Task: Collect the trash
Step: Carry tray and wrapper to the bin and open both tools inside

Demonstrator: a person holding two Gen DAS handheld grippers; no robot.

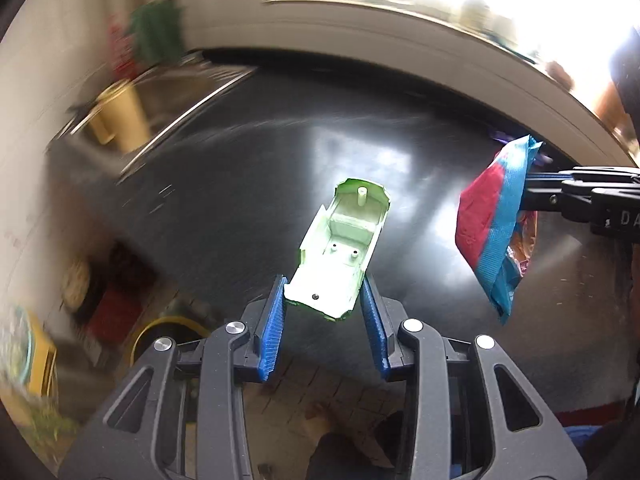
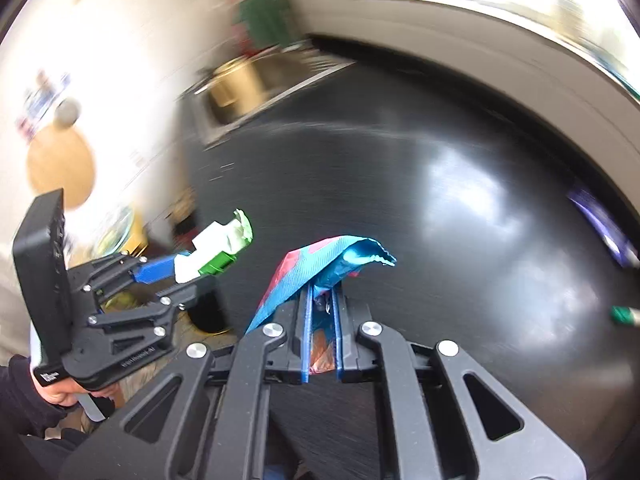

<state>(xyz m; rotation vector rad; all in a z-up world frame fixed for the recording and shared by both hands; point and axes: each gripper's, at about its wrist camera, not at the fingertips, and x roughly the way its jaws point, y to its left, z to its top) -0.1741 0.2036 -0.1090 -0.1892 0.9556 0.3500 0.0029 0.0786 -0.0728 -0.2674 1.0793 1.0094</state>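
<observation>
My left gripper [image 1: 323,288] is shut on a light green plastic shell shaped like a toy car body [image 1: 340,252], held above the dark glossy table [image 1: 248,184]. It also shows in the right wrist view [image 2: 218,246], at the left gripper [image 2: 188,268]. My right gripper [image 2: 323,292] is shut on a blue and red snack wrapper [image 2: 320,264], held above the table [image 2: 460,208]. In the left wrist view the wrapper [image 1: 494,224] hangs at the right from the right gripper [image 1: 528,196].
A yellow cup [image 1: 120,116] stands in a metal sink at the back left. A green-capped item [image 2: 626,315] and a purple item [image 2: 596,216] lie at the table's right. A black bin with a yellow rim [image 1: 160,336] stands on the floor on the left.
</observation>
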